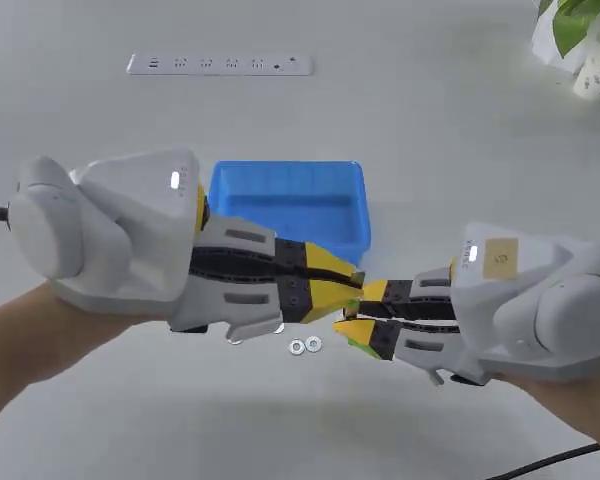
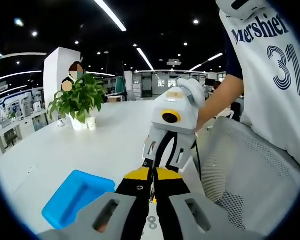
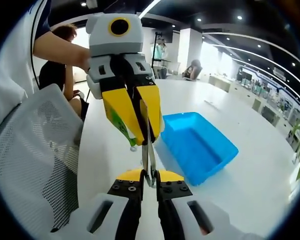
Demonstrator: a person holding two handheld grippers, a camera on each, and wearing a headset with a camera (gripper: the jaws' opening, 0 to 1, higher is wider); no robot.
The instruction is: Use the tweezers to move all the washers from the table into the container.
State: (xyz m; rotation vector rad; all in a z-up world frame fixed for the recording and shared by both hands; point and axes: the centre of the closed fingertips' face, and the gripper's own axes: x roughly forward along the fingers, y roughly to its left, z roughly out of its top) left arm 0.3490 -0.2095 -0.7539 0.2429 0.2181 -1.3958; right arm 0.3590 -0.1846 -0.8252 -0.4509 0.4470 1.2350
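Desk [image 1: 430, 130]: white, carries everything.
Container [image 1: 290, 205]: blue, beyond both tools.
Left tool [image 1: 358, 283]: jaws nearly together around the tweezers' far end; can't tell if gripping.
Right tool [image 1: 352, 312]: clamped on the tweezers [image 3: 146, 145], clearest in the right gripper view.
Washers [image 1: 305, 346]: two, on the desk below the tool tips.

The left gripper [image 1: 354, 284] and right gripper [image 1: 346, 324] meet tip to tip, both jaws closed.

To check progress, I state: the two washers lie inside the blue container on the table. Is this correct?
No. The head view shows the two washers lying on the table, in front of the blue container, not inside it.
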